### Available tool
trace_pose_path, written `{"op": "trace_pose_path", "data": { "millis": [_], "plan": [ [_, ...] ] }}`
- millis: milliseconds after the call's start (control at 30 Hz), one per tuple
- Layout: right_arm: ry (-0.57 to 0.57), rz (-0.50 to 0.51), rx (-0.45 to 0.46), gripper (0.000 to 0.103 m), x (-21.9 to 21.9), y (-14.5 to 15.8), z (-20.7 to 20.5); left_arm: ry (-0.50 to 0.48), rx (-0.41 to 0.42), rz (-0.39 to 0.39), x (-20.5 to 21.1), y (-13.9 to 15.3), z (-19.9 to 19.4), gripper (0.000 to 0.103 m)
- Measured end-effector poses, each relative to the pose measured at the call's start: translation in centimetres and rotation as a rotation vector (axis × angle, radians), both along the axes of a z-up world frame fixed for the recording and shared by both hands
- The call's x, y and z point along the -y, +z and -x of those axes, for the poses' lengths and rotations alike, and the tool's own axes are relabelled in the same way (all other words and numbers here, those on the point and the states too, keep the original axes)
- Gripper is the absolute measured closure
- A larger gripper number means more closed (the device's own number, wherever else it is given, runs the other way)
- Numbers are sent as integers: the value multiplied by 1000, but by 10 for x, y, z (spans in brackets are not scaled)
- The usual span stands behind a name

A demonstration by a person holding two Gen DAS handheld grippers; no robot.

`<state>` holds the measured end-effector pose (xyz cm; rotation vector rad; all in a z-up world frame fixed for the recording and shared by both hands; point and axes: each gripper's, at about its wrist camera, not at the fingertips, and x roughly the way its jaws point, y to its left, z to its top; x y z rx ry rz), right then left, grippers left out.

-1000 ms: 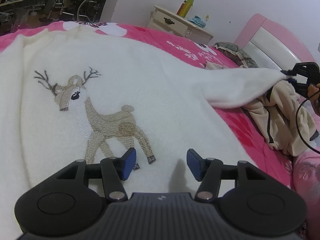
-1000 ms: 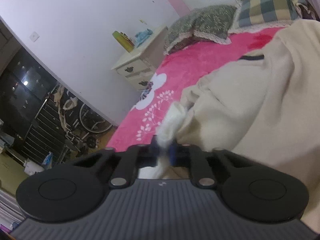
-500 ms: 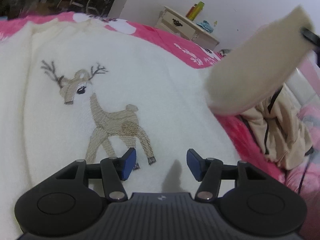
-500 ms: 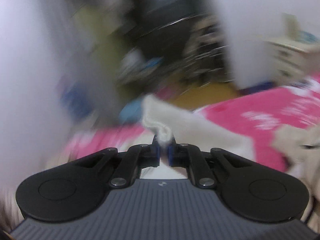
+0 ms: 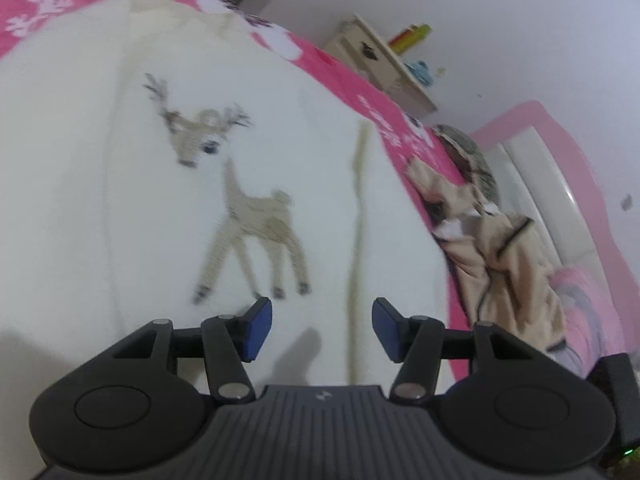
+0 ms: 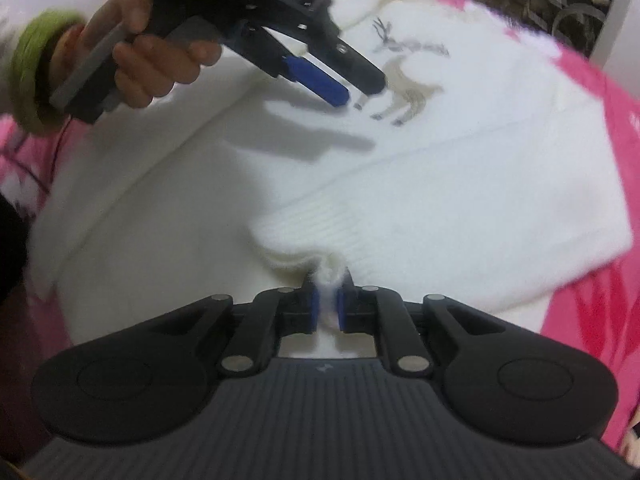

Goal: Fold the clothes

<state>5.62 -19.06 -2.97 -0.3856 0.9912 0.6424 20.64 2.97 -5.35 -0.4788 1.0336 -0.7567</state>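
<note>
A white sweater (image 5: pixel 120 200) with a stitched deer (image 5: pixel 248 208) lies spread on the pink bedspread (image 5: pixel 352 84). Its right sleeve (image 6: pixel 460 200) is folded across the body. My right gripper (image 6: pixel 328 304) is shut on the ribbed cuff of that sleeve. My left gripper (image 5: pixel 322 330) hovers open just below the deer, with nothing between its blue pads. The right wrist view also shows the left gripper (image 6: pixel 356 92) from the side, held in a hand (image 6: pixel 148 68) above the sweater (image 6: pixel 480 152).
A beige garment (image 5: pixel 504 264) lies crumpled at the right of the bed. Behind it are a patterned pillow (image 5: pixel 472 156), a pink headboard (image 5: pixel 560 152) and a cream nightstand (image 5: pixel 380 64) against the wall. A green sleeve cuff (image 6: pixel 32 76) shows at the left.
My right gripper has swung the sleeve up off the bed's right side and laid it across the sweater body. The left gripper has stayed open over the deer, tilting a little.
</note>
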Motion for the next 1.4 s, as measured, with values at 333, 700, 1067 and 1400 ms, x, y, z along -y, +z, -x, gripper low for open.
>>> {"op": "trace_pose_path", "data": {
  "millis": [333, 700, 1067, 1400],
  "plan": [
    [-375, -290, -172, 51, 57, 38, 21, -221, 8, -37, 35, -2, 35, 48],
    [-813, -736, -520, 61, 100, -30, -19, -208, -35, -77, 50, -18, 35, 75],
    [-829, -685, -497, 96, 87, -37, -12, -175, -89, -61, 50, -29, 33, 93],
    [-700, -530, -366, 97, 89, 13, 20, -163, -64, 2, 49, -7, 69, 98]
  ]
}}
